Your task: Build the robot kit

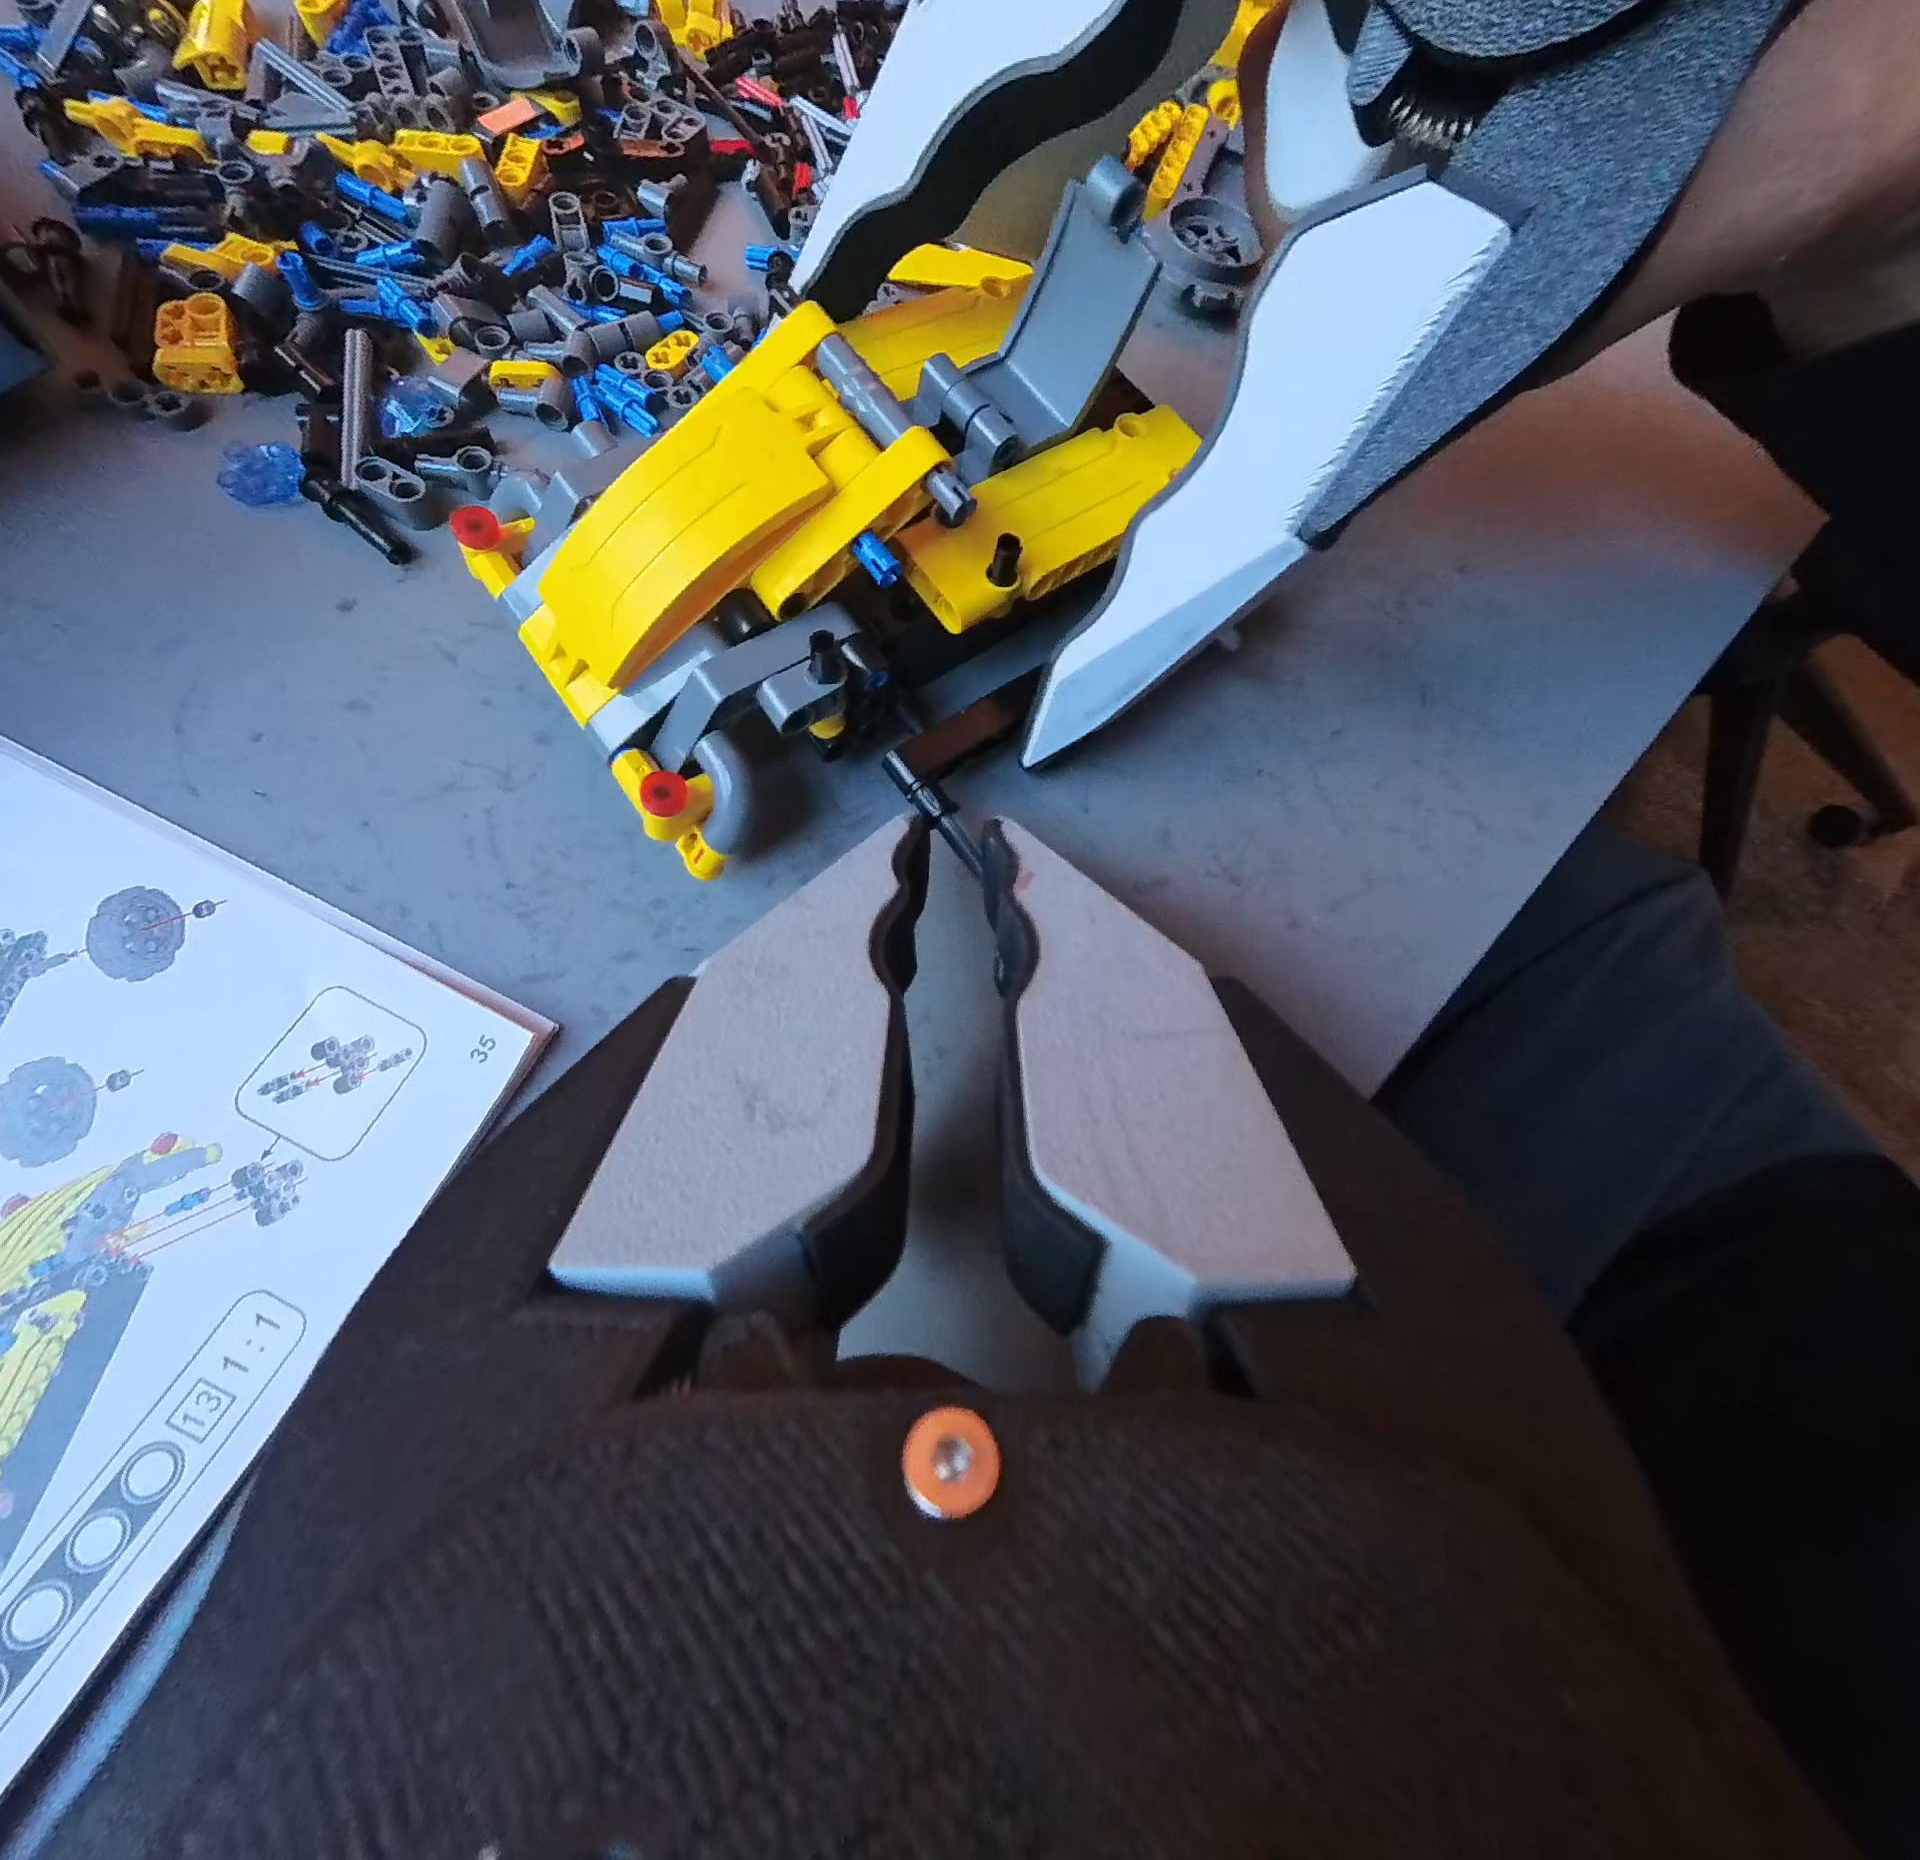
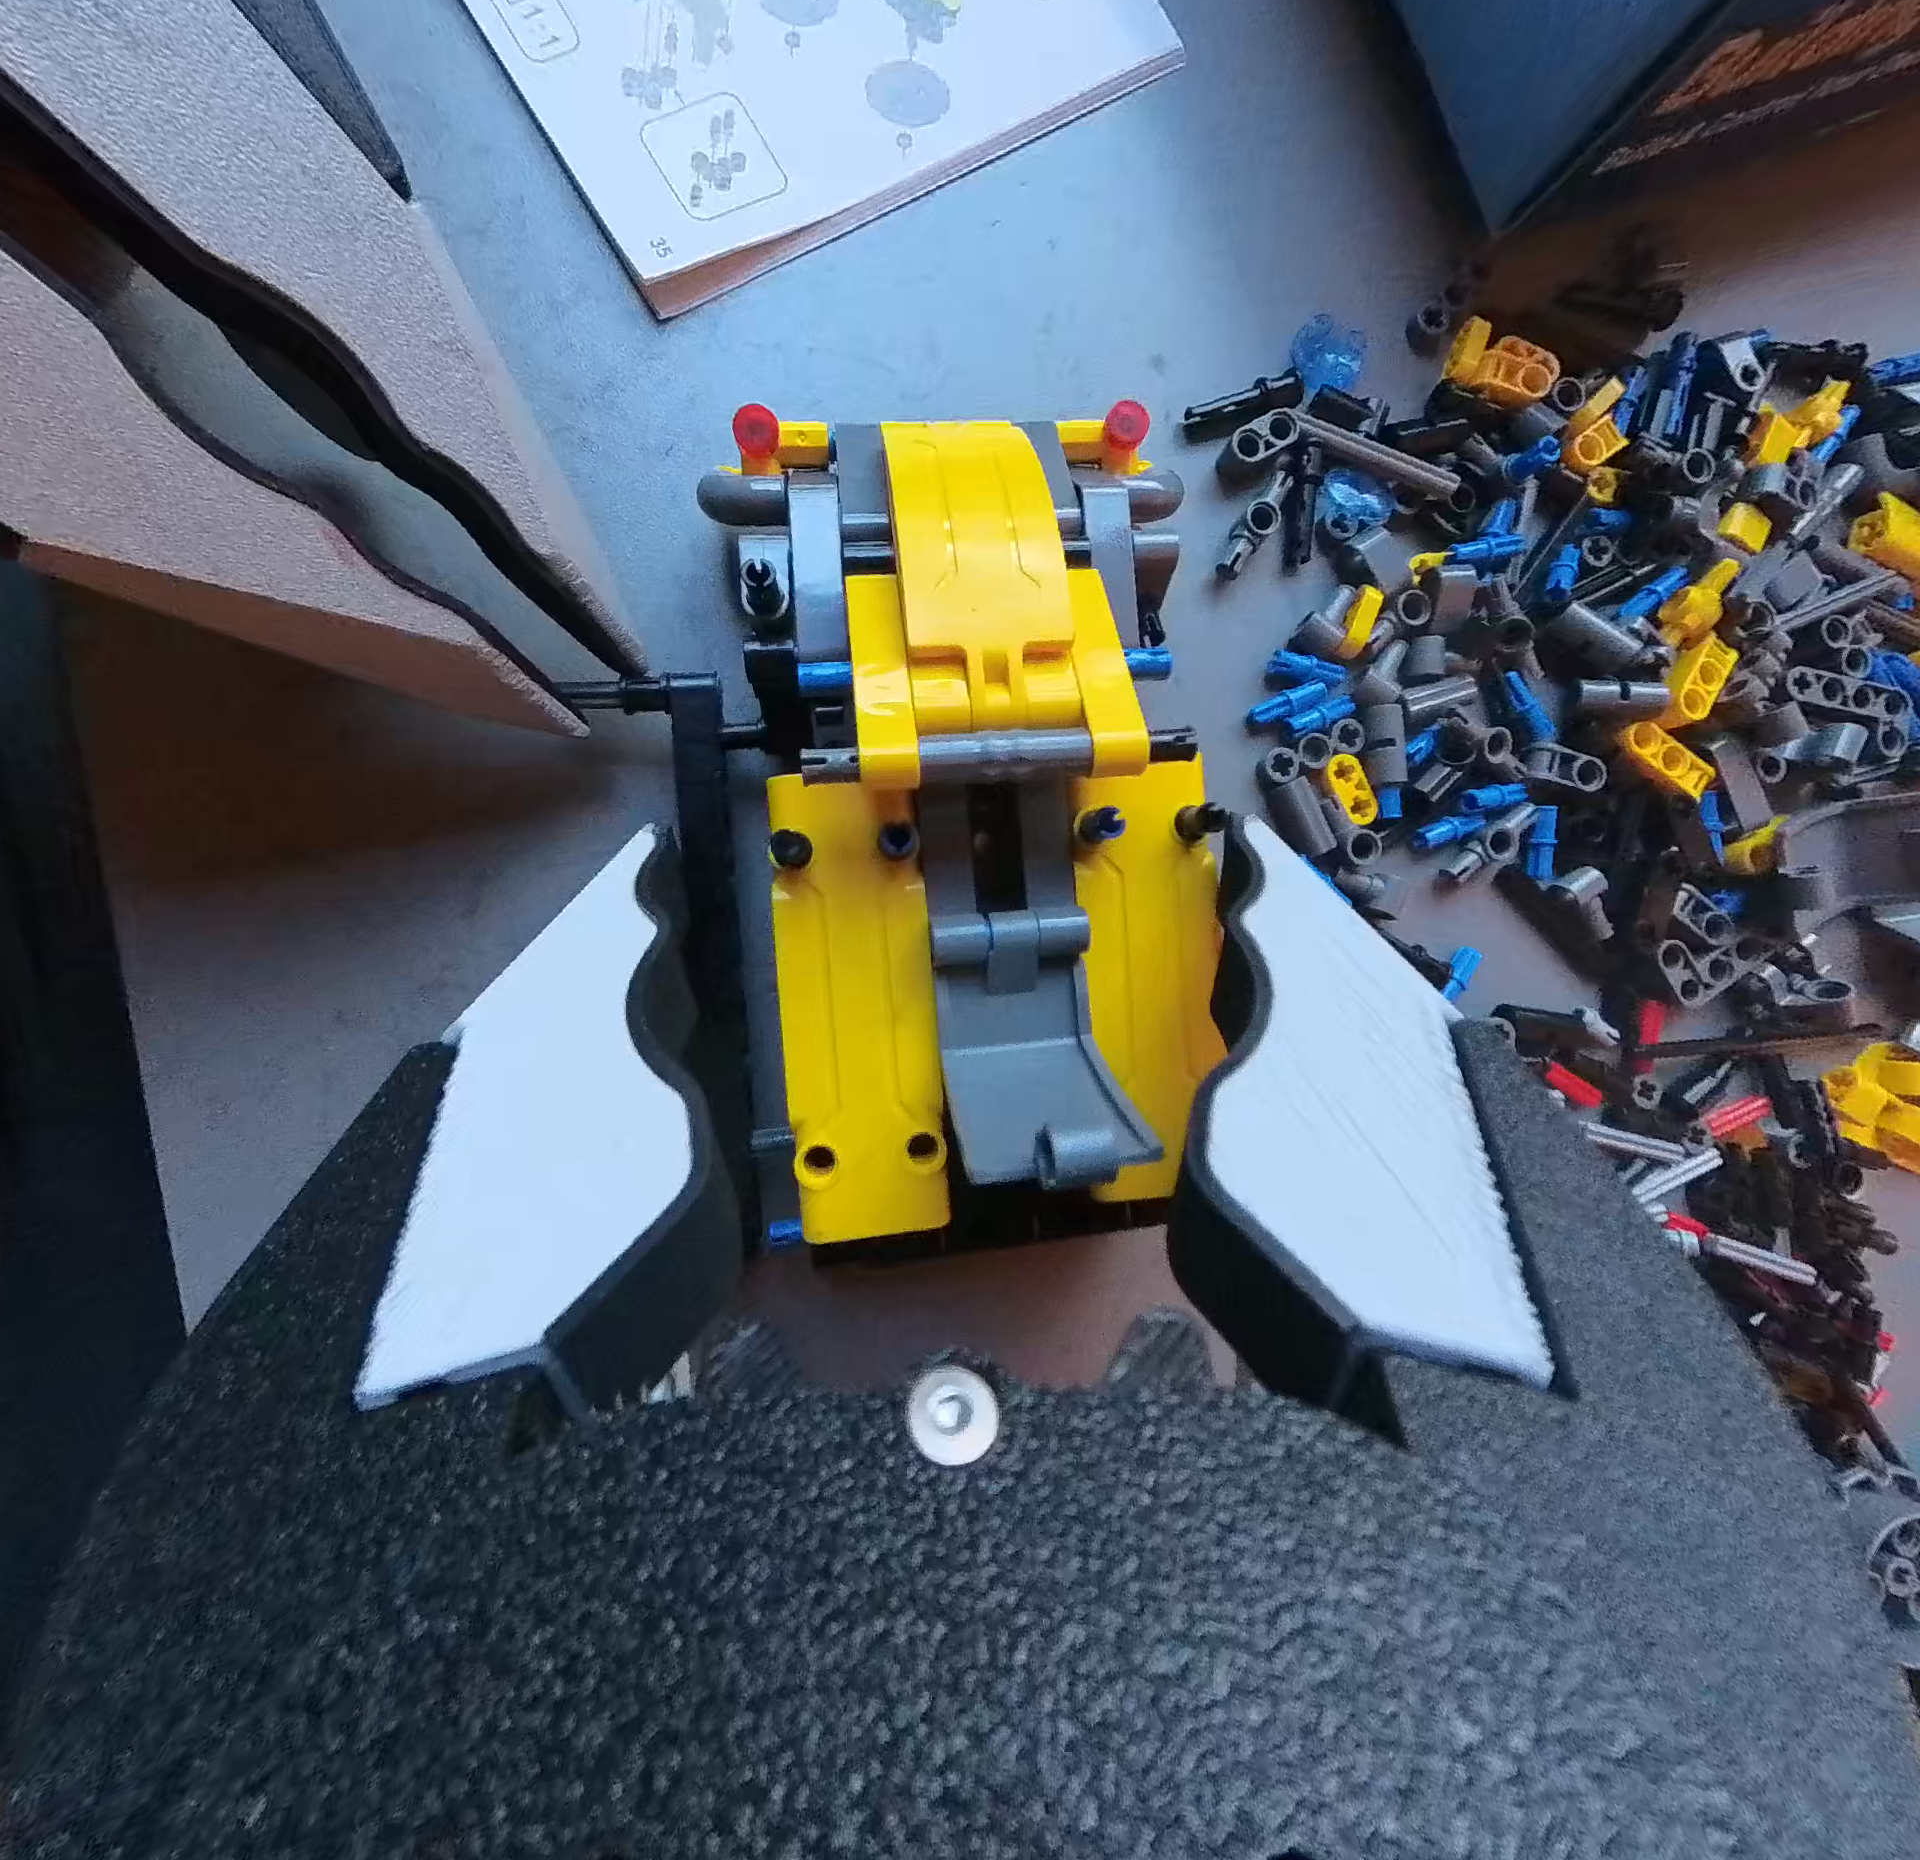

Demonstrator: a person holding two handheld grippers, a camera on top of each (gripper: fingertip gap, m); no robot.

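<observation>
A partly built yellow and grey brick vehicle point(image 1: 675, 522) lies on the grey table; it also shows in the right wrist view point(image 2: 966, 522). My right gripper point(image 2: 951, 865) is closed around its rear, one finger against each side, and it shows in the left wrist view point(image 1: 925, 522) too. My left gripper point(image 1: 951, 844) is shut on a thin black axle point(image 1: 920, 797) that sticks out of the vehicle's side. In the right wrist view the left gripper point(image 2: 561, 709) comes in from the left, holding that axle point(image 2: 623, 695) at a black beam on the model.
A large pile of loose yellow, blue, grey and black parts point(image 1: 416, 200) lies beyond the model, on the right in the right wrist view point(image 2: 1610, 667). An open instruction booklet point(image 1: 156, 1135) point(image 2: 810, 75) lies nearby. A dark box point(image 2: 1662, 75) stands behind. The table edge point(image 1: 1558, 875) is close.
</observation>
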